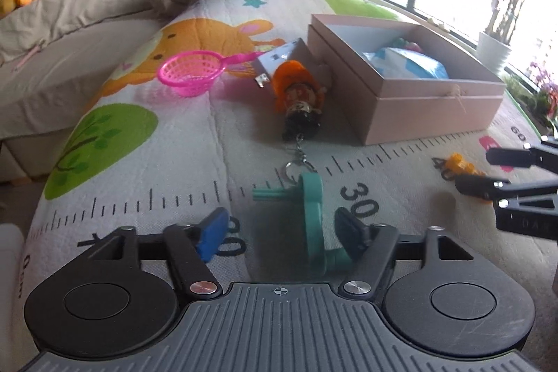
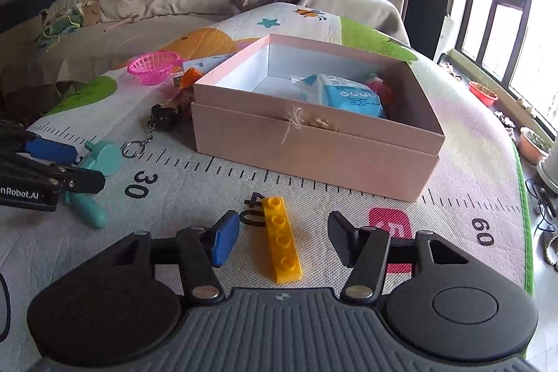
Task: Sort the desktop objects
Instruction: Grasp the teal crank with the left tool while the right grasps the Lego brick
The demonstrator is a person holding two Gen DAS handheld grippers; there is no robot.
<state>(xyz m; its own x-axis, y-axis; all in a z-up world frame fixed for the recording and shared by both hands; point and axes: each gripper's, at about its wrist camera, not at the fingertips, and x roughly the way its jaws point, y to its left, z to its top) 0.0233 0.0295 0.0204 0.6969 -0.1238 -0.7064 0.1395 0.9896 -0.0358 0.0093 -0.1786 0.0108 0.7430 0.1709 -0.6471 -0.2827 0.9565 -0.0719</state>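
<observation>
Mid-pickup: left claw (image 1: pixel 279 232) parted around the green crank (image 1: pixel 312 215), right claw (image 2: pixel 284 239) parted around the yellow brick (image 2: pixel 281 239), neither gripped. Next, squeezing shut, then lifting toward the pink box (image 2: pixel 314 145) at twelve o'clock

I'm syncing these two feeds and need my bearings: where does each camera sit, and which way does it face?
Left wrist: sits on the left gripper, looking down along its fingers at a teal toy between them; the right gripper shows at the right edge.
Right wrist: sits on the right gripper, looking down at a yellow brick between its fingers; the left gripper shows at the left edge.
Shared: pink box, pink basket, keychain doll, ruler-print mat.
</observation>
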